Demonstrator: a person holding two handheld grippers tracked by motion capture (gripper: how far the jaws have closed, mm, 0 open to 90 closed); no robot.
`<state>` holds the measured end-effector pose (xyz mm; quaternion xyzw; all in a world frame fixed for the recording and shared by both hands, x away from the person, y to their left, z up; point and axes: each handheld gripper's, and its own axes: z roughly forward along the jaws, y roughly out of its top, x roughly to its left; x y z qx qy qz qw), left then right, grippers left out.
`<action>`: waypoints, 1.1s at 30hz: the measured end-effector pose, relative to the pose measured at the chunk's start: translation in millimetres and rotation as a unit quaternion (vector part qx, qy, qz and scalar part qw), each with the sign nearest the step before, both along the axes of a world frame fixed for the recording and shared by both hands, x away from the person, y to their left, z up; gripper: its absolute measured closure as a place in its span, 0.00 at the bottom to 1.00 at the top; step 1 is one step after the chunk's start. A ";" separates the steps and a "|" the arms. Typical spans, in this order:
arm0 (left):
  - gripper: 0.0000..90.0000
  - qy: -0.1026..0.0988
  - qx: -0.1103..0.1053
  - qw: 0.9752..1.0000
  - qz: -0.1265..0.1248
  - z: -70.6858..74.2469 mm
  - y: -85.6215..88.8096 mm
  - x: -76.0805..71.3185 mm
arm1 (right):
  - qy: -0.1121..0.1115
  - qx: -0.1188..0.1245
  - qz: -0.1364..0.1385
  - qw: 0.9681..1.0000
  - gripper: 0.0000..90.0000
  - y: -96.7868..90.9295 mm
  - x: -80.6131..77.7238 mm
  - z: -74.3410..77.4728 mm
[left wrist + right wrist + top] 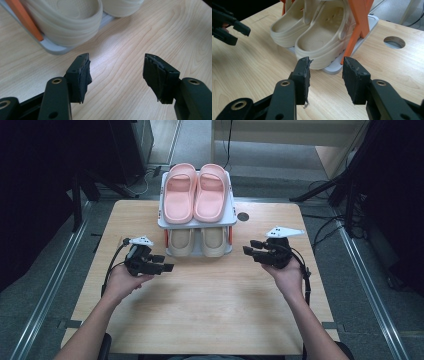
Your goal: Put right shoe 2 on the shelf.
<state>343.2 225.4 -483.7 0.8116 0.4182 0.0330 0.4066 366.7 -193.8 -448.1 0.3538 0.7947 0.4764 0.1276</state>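
right gripper (325, 65): jaws apart, nothing between them, pointed at the lower shelf.
left gripper (116, 62): jaws spread wide, empty, over bare table (210, 290).
rack (227, 220): 2 tiers, at the table's far edge.
top tier: 2 pink slippers (195, 192).
bottom tier: 2 beige clogs (312, 35), side by side.
clogs vs right gripper: just ahead of the jaws, not touching.

My light wooden table (210, 305) in a dim grey-floored room.
A round cable hole (243, 216) sits near its far right edge; metal floor rails (47, 295) flank both sides, with dark stands behind.
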 end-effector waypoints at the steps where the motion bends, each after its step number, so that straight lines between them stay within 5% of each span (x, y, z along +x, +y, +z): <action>1: 0.42 0.000 0.001 1.000 -0.002 0.2 -0.7 0.4 | 0.002 0.002 0.001 1.000 0.65 -1.0 -1.5 -2.4; 11: 0.42 -0.008 -0.005 1.000 -0.006 -1.7 -5.6 2.1 | 0.026 -0.005 0.008 1.000 0.59 -2.0 -16.9 -28.1; 24: 0.41 -0.027 0.003 1.000 -0.001 -2.2 -11.6 0.1 | 0.031 -0.010 0.025 0.999 0.52 3.3 -22.8 -37.3; 33: 0.41 -0.044 0.029 0.999 -0.013 -4.9 -14.6 -1.5 | 0.033 -0.018 0.028 0.999 0.52 5.2 -21.7 -39.2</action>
